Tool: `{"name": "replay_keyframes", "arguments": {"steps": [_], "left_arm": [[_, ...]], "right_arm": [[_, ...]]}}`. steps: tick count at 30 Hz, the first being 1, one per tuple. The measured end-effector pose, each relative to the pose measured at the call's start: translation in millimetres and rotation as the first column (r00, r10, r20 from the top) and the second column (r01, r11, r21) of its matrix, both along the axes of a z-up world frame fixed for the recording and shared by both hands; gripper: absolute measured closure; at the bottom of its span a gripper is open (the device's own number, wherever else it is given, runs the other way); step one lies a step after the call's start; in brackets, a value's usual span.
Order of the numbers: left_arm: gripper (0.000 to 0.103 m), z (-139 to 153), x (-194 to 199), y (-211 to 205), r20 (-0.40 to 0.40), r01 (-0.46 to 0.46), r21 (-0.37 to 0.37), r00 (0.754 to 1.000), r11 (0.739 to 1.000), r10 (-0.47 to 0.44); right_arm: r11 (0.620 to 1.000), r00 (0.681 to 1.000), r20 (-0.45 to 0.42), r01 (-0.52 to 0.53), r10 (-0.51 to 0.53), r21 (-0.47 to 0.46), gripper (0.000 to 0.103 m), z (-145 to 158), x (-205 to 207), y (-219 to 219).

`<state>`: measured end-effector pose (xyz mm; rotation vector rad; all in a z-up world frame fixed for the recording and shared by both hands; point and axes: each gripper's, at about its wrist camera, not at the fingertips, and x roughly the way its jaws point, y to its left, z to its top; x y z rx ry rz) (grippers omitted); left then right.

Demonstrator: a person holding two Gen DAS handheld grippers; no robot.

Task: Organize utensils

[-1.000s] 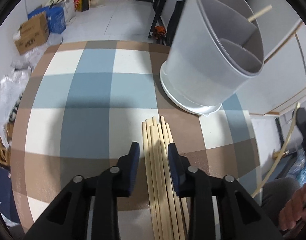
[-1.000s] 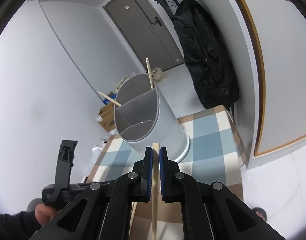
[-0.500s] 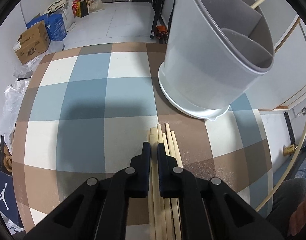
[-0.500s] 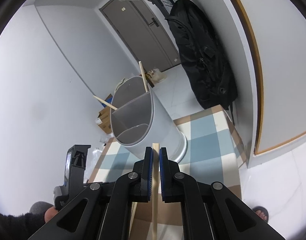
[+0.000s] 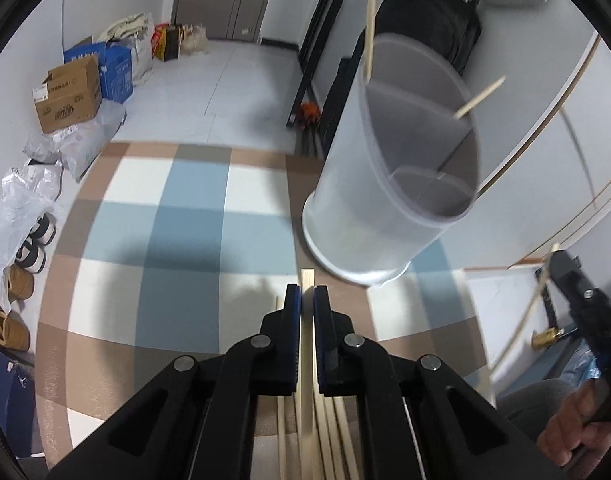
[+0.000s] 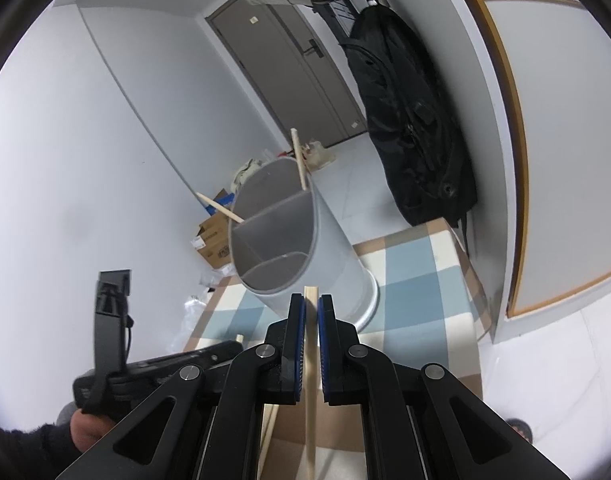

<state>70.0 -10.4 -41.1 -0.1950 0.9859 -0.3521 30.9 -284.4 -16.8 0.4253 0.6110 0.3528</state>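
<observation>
Both grippers hold chopsticks beside the holder.
Lower centre of the left wrist view, the left gripper (image 5: 307, 300) is clamped on a chopstick (image 5: 306, 344) above the pile (image 5: 337, 432); the holder (image 5: 389, 200) stands upper right on the checked cloth (image 5: 157, 240). The right gripper (image 6: 311, 312) pinches a second stick (image 6: 310, 360) below the holder.

— What did the rig look like?
— The left gripper (image 5: 307, 296) and right gripper (image 6: 311, 308) were black plastic, each with blue pads (image 5: 294, 300) inside the fingers and round silver screws (image 5: 260, 341) at the joints.
— And the person?
— A dark fuzzy sleeve (image 6: 29, 446) covered the wrist at the lower left of the right wrist view.
</observation>
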Motion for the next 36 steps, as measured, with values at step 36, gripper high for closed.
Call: {"name": "replay_keyframes", "arguments": {"steps": [36], "left_arm": [[0.101, 170.7, 46.1, 6.9, 0.575, 0.047, -0.186, 0.815, 0.981, 0.070]], "right_arm": [[0.990, 0.962, 0.252, -0.076, 0.104, -0.119, 0.098, 179.2, 31.0, 30.1]]}}
